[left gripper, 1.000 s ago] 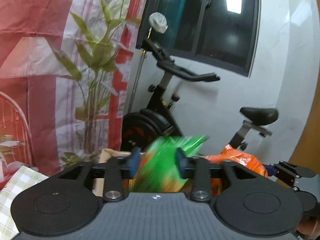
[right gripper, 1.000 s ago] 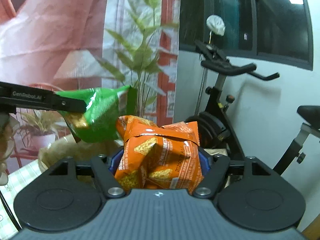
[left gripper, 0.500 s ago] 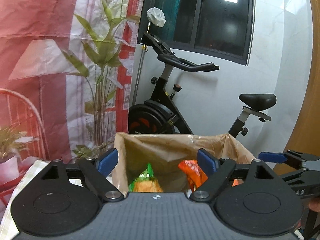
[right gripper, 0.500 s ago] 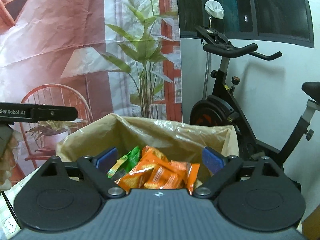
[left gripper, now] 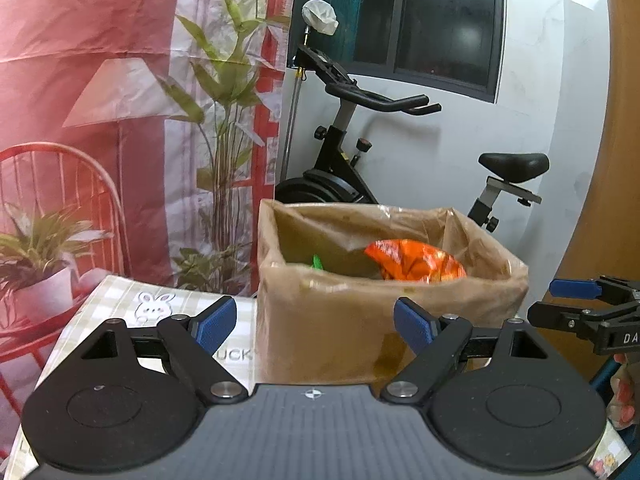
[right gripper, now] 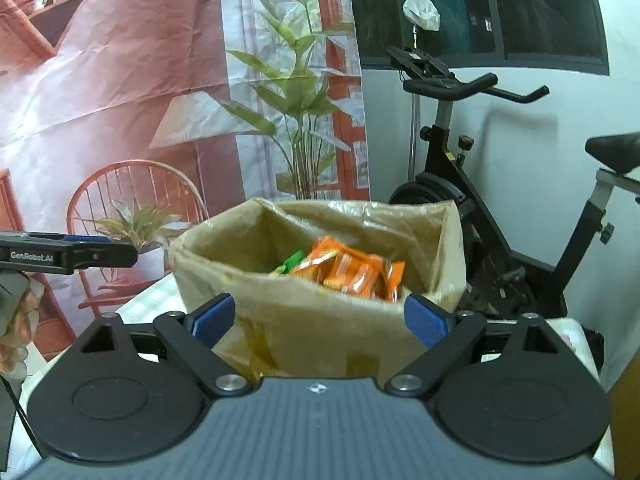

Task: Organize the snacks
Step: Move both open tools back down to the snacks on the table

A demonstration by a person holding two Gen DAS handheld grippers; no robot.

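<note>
A brown paper-lined box (left gripper: 332,320) stands on the table; it also shows in the right wrist view (right gripper: 304,332). Inside it lie an orange snack bag (left gripper: 416,260) and a green snack bag (left gripper: 318,262); the right wrist view shows the orange bag (right gripper: 352,272) and the green bag (right gripper: 290,262) too. My left gripper (left gripper: 316,326) is open and empty, just in front of the box. My right gripper (right gripper: 318,320) is open and empty, also in front of the box. Each gripper shows at the edge of the other's view.
A checked tablecloth with a rabbit print (left gripper: 156,308) covers the table left of the box. An exercise bike (left gripper: 360,152) stands behind the box by the white wall. A printed backdrop with plants and a chair (left gripper: 100,120) hangs at the left.
One second ago the left gripper held the green bag and the right held the orange bag. Both opened and dropped them into the box. Both grippers have since pulled back from the box.
</note>
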